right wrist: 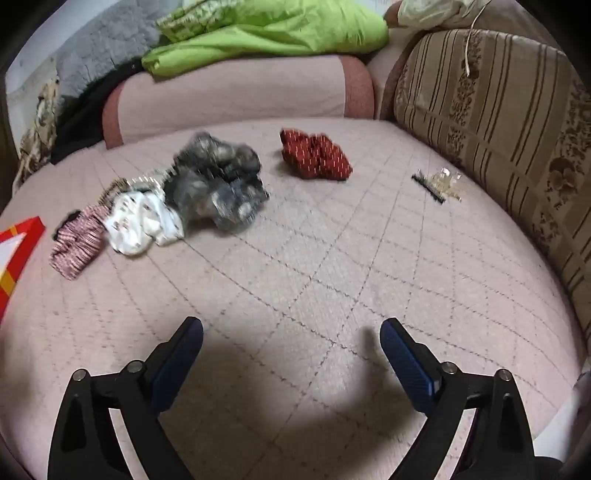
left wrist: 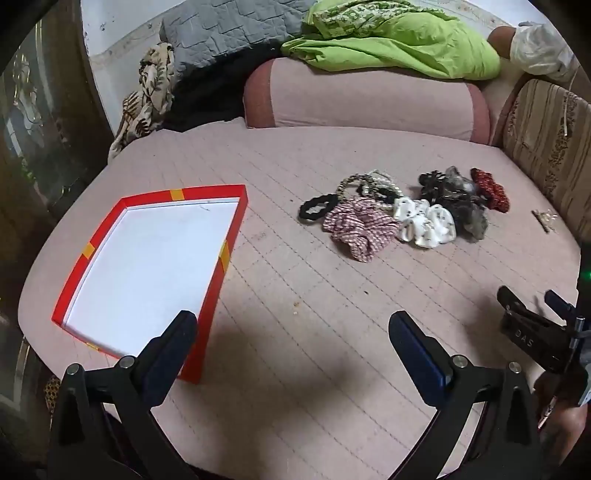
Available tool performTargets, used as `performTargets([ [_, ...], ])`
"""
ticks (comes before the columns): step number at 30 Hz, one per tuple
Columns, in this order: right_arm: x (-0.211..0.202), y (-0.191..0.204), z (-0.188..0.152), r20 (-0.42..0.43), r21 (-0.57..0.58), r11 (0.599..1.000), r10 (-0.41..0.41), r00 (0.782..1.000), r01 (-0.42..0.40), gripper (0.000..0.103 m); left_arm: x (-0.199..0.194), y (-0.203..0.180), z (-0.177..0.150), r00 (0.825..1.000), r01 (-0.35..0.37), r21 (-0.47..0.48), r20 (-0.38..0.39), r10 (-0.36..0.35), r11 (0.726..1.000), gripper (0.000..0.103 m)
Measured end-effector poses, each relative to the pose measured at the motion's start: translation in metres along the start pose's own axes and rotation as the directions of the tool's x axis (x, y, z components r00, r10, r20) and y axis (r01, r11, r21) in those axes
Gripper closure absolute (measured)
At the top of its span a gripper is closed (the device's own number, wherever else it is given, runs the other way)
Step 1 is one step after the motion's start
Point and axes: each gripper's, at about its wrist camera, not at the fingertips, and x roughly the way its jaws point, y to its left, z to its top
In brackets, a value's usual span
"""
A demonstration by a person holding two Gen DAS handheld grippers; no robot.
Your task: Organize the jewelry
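Note:
A shallow red box (left wrist: pixel 221 258) with a white inside lies empty on the pink quilted bed at the left; its corner shows in the right wrist view (right wrist: pixel 22 236). A pile of scrunchies lies to its right: pink striped (left wrist: pixel 356 225), white printed (left wrist: pixel 424 223), grey fuzzy (right wrist: pixel 218 181), black (left wrist: pixel 317 206) and dark red (right wrist: pixel 314 155). A small hair comb clip (right wrist: pixel 439 184) lies apart near the sofa back. My left gripper (left wrist: pixel 293 332) is open and empty above the bed beside the box. My right gripper (right wrist: pixel 291 339) is open and empty, well short of the pile.
A pink bolster (left wrist: pixel 365 99) lies across the back of the bed with a green cloth (left wrist: pixel 399 37) and a grey quilt (left wrist: pixel 221 29) behind it. A striped sofa back (right wrist: pixel 498 122) borders the right side. The right gripper's body shows in the left wrist view (left wrist: pixel 535 332).

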Motion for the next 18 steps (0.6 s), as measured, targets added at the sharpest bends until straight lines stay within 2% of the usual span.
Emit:
performTargets([
  [5,-0.024,-0.004,0.000,0.067,0.008,1.000,0.009,0.998,-0.009,0.005,-0.017,-0.002,-0.005,0.999,-0.018,0.016,0.045,0.018,1.000,0.000],
  [14,-0.021,-0.004,-0.009,-0.022,0.075,0.997,0.014,1.000,-0.012,0.005,-0.026,-0.004,-0.009,0.998,0.028,0.005,0.053,-0.029,1.000,0.000],
  [17,-0.022,-0.002,-0.010,-0.010,0.079,0.996,-0.043,0.999,0.043,0.005,-0.026,-0.006,-0.009,0.998,0.036,0.005,0.047,-0.037,0.999,0.000],
  [18,-0.023,-0.006,-0.008,-0.018,0.111,0.994,0.001,1.000,0.001,0.005,-0.026,-0.005,-0.009,0.998,0.039,0.003,0.045,-0.039,0.999,0.000],
])
